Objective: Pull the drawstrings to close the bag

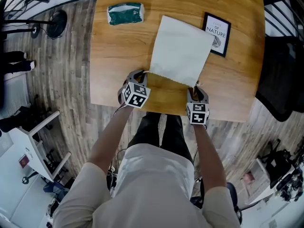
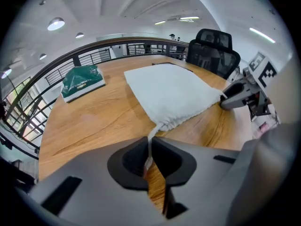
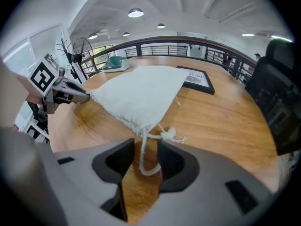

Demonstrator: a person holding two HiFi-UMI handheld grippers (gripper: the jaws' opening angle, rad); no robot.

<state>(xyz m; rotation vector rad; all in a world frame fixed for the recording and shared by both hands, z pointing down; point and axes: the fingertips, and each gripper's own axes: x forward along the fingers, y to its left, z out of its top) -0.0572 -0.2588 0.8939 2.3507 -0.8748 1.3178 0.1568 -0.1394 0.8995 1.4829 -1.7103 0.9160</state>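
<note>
On the wooden counter (image 1: 118, 46) the white bag (image 1: 180, 51) lies mid-frame, mouth at its lower edge. The left hand-held gripper (image 1: 137, 76) pinches the drawstring (image 2: 151, 142) at that edge's left end. The right hand-held gripper (image 1: 195, 90) gapes around the right-end loop (image 3: 142, 163), unpinched.

Framed print (image 1: 217, 34), right side of counter (image 1: 114, 56): "OF NATURE" read in dark caps on white; smaller line above it too small to be read.
Green packet (image 1: 125, 14), left side of counter: pale print seen, not legible.
Elsewhere: no txt made out.
</note>
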